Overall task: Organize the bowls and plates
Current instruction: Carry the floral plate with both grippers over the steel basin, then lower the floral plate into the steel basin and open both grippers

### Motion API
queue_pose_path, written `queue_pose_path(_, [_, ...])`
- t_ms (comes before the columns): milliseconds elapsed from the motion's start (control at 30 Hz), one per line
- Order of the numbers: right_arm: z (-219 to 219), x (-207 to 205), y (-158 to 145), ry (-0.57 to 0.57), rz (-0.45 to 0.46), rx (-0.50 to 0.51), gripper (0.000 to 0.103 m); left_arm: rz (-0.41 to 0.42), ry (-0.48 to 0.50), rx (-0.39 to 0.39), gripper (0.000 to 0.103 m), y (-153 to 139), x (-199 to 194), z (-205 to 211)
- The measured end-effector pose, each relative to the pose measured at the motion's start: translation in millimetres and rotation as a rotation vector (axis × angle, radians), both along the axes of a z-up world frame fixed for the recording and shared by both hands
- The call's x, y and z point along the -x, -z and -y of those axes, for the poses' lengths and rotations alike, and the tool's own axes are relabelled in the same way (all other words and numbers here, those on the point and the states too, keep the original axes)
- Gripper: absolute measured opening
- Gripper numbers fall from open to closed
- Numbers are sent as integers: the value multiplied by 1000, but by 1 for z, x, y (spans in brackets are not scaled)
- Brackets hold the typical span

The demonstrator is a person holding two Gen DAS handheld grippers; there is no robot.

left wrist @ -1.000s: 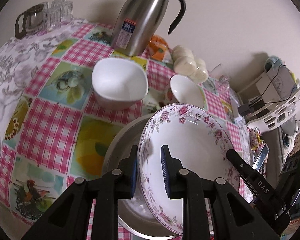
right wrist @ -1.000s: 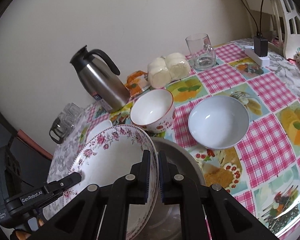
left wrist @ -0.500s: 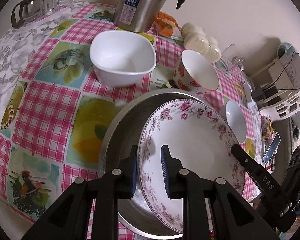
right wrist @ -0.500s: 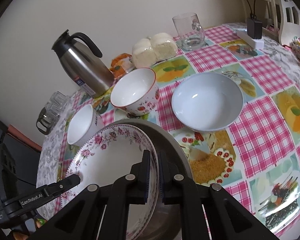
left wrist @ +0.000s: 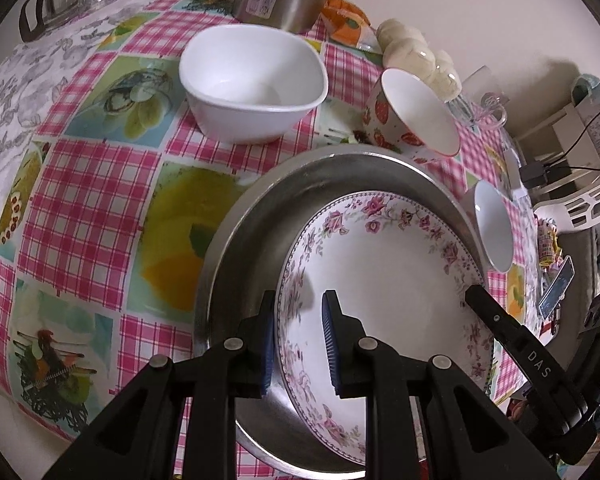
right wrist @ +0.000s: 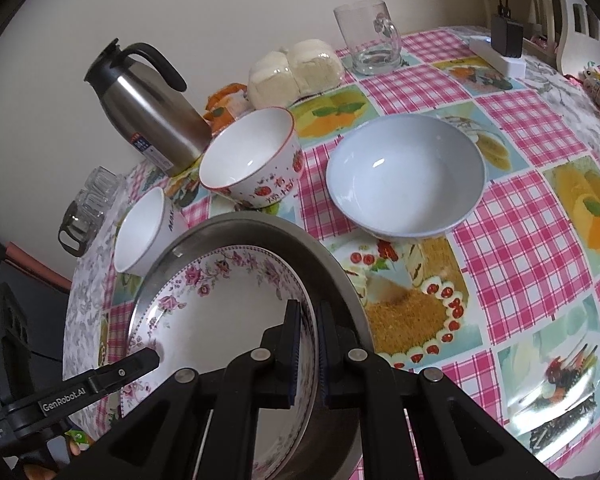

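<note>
white plate (left wrist: 388,280) with pink rose rim, tilting inside the steel pan (left wrist: 260,216); left gripper (left wrist: 298,336) and right gripper (right wrist: 306,344) both clamping its rim, white bowls sitting at the far side

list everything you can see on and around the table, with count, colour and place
floral-rimmed white plate: 1, white with pink flowers, in the metal pan
round steel pan: 1, silver, near table edge
square white bowl: 1, behind the pan
strawberry-print bowl: 1, white and red, by the flask
pale blue round bowl: 1, right of the strawberry bowl
steel vacuum flask: 1, silver and black, by the wall
wrapped buns: 1 pack, cream, by the wall
clear glass mug: 1, far side
checked tablecloth: 1, pink
left gripper: black, shut on the plate rim
right gripper: black, shut on the opposite rim
</note>
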State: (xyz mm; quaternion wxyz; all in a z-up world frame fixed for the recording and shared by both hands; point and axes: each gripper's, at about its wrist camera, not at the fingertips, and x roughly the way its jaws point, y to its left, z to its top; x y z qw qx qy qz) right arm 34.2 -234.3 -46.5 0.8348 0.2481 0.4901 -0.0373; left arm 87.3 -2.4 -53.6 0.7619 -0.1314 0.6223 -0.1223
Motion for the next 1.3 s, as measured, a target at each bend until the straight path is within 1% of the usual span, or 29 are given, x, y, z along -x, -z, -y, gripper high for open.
queue_pose_path(400, [-5,-4,10,-25,-31,-7,14,-54,-1,-37,21,14,0,-1])
queue_pose_path(1033, [-14,-9,14,-65,-48,32,15,-69,-52,13,21,15,-1,-15])
queue_pose_path(1133, [-13,-10,15,-65,-49,28,15,-67,-50,6,24,14,0,-16])
queue_pose_path(1300, [-11,-10,15,-62,-54,23,15,-64,-35,-22,25,13,0,-9])
